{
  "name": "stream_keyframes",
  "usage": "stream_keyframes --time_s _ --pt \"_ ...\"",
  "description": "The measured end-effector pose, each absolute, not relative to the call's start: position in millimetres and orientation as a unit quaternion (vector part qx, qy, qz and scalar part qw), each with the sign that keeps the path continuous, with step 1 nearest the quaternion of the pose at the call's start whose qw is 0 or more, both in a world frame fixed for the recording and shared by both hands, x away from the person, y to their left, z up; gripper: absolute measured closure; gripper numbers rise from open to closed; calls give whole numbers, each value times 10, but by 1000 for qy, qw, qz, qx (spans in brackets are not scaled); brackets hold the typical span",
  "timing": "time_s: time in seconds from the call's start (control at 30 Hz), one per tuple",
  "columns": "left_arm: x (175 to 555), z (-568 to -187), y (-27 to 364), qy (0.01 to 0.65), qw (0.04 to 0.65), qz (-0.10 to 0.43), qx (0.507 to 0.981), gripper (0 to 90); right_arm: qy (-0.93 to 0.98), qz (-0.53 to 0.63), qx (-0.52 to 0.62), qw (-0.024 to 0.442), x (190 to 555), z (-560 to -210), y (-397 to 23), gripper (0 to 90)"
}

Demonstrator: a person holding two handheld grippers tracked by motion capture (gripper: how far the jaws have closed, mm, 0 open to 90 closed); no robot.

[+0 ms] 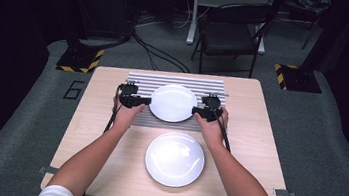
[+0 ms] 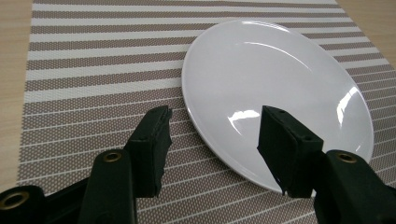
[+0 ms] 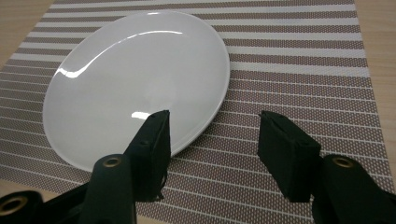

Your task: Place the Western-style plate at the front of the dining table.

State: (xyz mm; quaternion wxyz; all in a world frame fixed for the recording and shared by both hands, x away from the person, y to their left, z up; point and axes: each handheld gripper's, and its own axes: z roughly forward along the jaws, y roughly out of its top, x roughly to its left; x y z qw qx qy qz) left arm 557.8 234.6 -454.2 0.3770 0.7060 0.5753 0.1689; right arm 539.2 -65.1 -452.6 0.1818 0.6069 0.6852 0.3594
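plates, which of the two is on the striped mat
The far plate, between the left gripper and right gripper. The near plate sits on bare table.

A black folding metal chair (image 1: 231, 32) stands on the grey carpet beyond the table's far edge, flanked by two yellow-and-black striped base plates (image 1: 80, 59) on the floor.

Two white plates are taking up the table's middle: the far plate (image 1: 173, 103) is lying on the striped mat (image 1: 139, 78), the near plate (image 1: 175, 158) is sitting on bare wood. Both sides of the table (image 1: 82, 132) are lying open. The left tongs (image 1: 148, 102) and right tongs (image 1: 195, 112) are flanking the far plate.
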Motion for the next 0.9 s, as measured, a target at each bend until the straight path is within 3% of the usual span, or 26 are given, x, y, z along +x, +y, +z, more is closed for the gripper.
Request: stream_keyframes --time_s 0.9 --pt "4967 -4288 2500 524 416 183 720 434 689 410 573 170 4721 -4319 -972 431"
